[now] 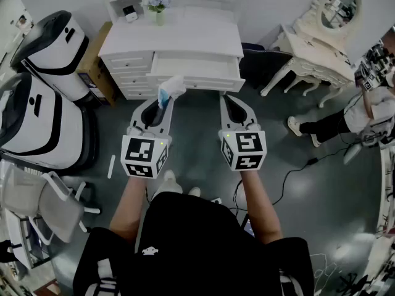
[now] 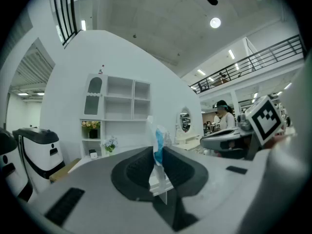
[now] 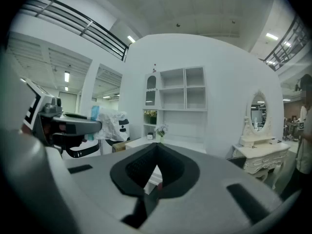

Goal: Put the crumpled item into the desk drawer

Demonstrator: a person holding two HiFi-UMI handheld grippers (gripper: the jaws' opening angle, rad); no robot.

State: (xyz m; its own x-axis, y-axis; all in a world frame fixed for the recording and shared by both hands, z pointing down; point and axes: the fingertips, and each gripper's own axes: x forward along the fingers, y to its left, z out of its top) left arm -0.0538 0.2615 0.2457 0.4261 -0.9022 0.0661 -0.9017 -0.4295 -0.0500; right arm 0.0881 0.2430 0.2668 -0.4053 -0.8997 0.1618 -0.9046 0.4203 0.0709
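The white wooden desk (image 1: 185, 32) is standing ahead, with its open white drawer (image 1: 197, 66) sticking out of the right half of its front. The crumpled white-and-blue item (image 1: 171, 88) is hanging just before the drawer's front left corner, in the left gripper (image 1: 162, 106). The right gripper (image 1: 229, 100) is hovering to its right. A small vase of flowers (image 1: 159, 6) is sitting at the surface's back left corner.

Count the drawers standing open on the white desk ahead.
1. The wide white middle drawer is pulled out, just beyond the crumpled white-and-blue item pinched in the left gripper. The small drawers left of it look shut; any others may be hidden.
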